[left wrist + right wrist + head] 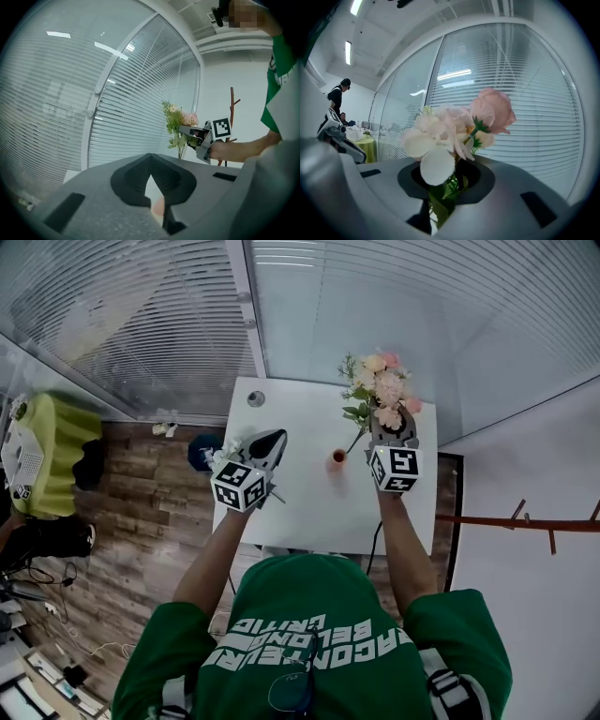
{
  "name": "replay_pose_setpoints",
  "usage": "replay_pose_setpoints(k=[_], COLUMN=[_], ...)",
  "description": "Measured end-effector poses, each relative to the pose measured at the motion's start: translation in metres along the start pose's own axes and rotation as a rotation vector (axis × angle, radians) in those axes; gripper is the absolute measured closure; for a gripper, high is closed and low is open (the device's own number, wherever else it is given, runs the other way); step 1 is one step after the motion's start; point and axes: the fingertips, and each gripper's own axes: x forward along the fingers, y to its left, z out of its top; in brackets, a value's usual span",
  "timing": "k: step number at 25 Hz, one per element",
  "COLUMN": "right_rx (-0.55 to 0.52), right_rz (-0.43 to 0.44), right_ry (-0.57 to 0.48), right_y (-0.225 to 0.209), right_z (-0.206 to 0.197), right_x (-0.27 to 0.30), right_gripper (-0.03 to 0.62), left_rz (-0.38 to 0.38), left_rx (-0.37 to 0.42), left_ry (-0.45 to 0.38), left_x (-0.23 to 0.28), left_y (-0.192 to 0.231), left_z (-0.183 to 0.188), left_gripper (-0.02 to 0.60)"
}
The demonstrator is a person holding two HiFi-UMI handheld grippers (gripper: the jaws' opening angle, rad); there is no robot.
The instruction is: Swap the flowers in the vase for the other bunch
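Observation:
A small orange vase stands empty near the middle of the white table. My right gripper is shut on the green stems of a pink and cream flower bunch, held above the table's far right, to the right of the vase. The blooms fill the right gripper view above the jaws. My left gripper hovers left of the vase, jaws together with nothing visibly held. In the left gripper view, the right gripper and its bunch show beyond my left gripper. Small white flowers lie at the table's left edge.
Glass walls with blinds close off the far side of the table. A round grommet sits in the tabletop's far left. On the wood floor to the left are a blue object and a green-covered table. A coat stand is at right.

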Motion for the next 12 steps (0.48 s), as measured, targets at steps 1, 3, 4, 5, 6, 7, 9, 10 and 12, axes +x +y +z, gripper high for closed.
replay_pose_setpoints(k=[1,3,4,5,6,7,9,10,12], right_rx=[0.002,0.005,0.005,0.005,0.004,0.003,0.003,0.003,0.003], right_rz=[0.004,0.009,0.012,0.016,0.021,0.027,0.040,0.046,0.056], right_ry=[0.002,0.008,0.011,0.015,0.019,0.024,0.037,0.046,0.066], right_y=[0.002,0.006,0.008,0.010,0.013,0.015,0.020,0.023,0.028], right_z=[-0.002,-0.006,-0.009,-0.012,-0.017,-0.022,-0.035,-0.042,-0.056], right_x=[0.002,0.005,0.006,0.007,0.008,0.008,0.009,0.009,0.009], right_gripper=[0.510,0.510,0.510,0.510,0.510,0.510,0.510,0.510,0.510], left_rz=[0.003,0.008,0.011,0.013,0.016,0.020,0.025,0.027,0.031], left_rx=[0.000,-0.001,-0.001,-0.001,0.000,-0.001,-0.002,-0.002,-0.001], left_ry=[0.001,0.005,0.006,0.007,0.008,0.009,0.009,0.008,0.008], left_x=[-0.001,-0.004,-0.005,-0.007,-0.009,-0.011,-0.014,-0.015,-0.017], left_y=[0.002,0.005,0.006,0.007,0.007,0.007,0.007,0.007,0.007], left_z=[0.000,-0.001,-0.002,-0.003,-0.003,-0.004,-0.006,-0.006,-0.006], left_gripper=[0.574,0.574,0.574,0.574,0.574,0.574,0.574,0.574,0.574])
